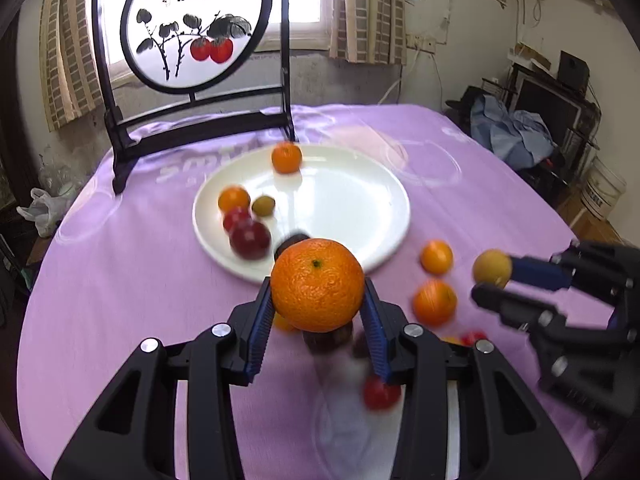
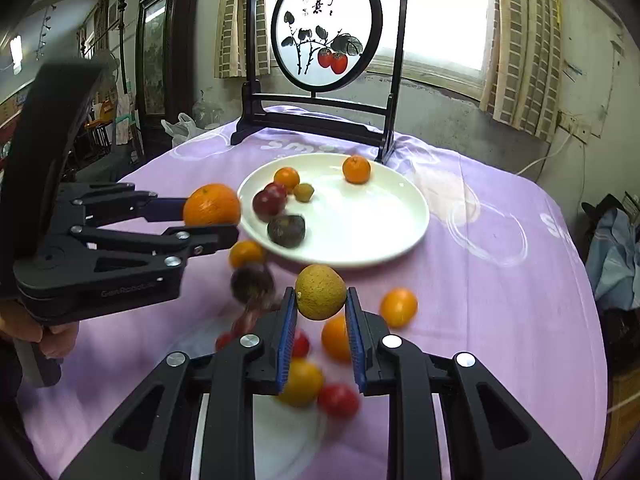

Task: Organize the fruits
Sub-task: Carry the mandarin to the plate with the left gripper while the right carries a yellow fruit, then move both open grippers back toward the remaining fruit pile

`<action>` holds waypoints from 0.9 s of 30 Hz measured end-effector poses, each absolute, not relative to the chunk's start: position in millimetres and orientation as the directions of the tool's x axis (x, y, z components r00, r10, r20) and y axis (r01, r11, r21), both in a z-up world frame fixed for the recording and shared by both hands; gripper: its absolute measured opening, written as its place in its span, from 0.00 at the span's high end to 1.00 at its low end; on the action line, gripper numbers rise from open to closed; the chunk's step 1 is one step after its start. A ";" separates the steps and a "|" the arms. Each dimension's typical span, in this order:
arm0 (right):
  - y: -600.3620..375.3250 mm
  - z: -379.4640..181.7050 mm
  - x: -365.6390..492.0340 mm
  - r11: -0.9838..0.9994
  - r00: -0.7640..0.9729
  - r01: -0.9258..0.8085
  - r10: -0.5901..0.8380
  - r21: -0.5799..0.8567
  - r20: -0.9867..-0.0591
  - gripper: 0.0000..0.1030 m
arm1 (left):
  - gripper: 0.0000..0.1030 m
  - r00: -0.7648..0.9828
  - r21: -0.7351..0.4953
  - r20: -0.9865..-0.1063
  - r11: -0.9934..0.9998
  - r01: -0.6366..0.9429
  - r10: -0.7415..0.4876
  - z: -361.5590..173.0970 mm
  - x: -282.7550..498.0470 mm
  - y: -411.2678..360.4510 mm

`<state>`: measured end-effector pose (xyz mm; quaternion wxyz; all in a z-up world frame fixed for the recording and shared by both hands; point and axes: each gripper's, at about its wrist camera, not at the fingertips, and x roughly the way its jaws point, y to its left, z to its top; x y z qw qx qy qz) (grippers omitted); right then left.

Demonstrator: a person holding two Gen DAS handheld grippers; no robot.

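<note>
The white plate (image 2: 352, 254) on the purple-clothed desk (image 1: 120, 320) already carries about five fruits, grouped from its 9 o'clock side round to 12 o'clock. The left tool (image 1: 318, 300) is clamped on a large orange (image 1: 318, 284), held above the plate's 6 o'clock rim. The right tool (image 2: 321, 300) pinches a yellow-green fruit (image 2: 321, 291) narrowly. Several small oranges and red fruits still lie loose on the cloth near both tools, so perhaps half remains.

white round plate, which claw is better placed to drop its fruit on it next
Left, probably. The left claw holds the big orange right at the white round plate's near rim; the right claw, gripping the small yellow-green fruit, sits farther back over loose fruit.
</note>
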<state>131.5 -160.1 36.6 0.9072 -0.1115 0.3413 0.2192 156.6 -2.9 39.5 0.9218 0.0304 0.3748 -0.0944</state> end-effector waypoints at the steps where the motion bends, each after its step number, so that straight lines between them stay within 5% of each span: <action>1: -156.0 35.8 143.6 0.882 0.669 -0.469 0.317 -0.051 -0.672 0.76 | 0.60 0.697 -0.023 -0.702 0.982 0.186 -0.148 39.5 171.9 -2.6; 13: -126.1 -7.2 241.6 0.900 0.590 -0.432 0.235 -0.056 -0.773 0.72 | 0.57 0.596 -0.112 -0.793 0.992 0.057 -0.124 -0.6 281.5 -1.9; 17: -135.8 -7.4 232.3 0.905 0.595 -0.426 0.258 -0.026 -0.761 0.65 | 0.39 0.631 -0.141 -0.763 0.989 0.047 -0.139 6.4 272.4 0.7; 27: -182.1 10.0 177.3 0.915 0.611 -0.400 0.306 0.049 -0.730 0.58 | 0.21 0.672 -0.157 -0.723 0.985 0.064 -0.159 27.5 199.3 6.5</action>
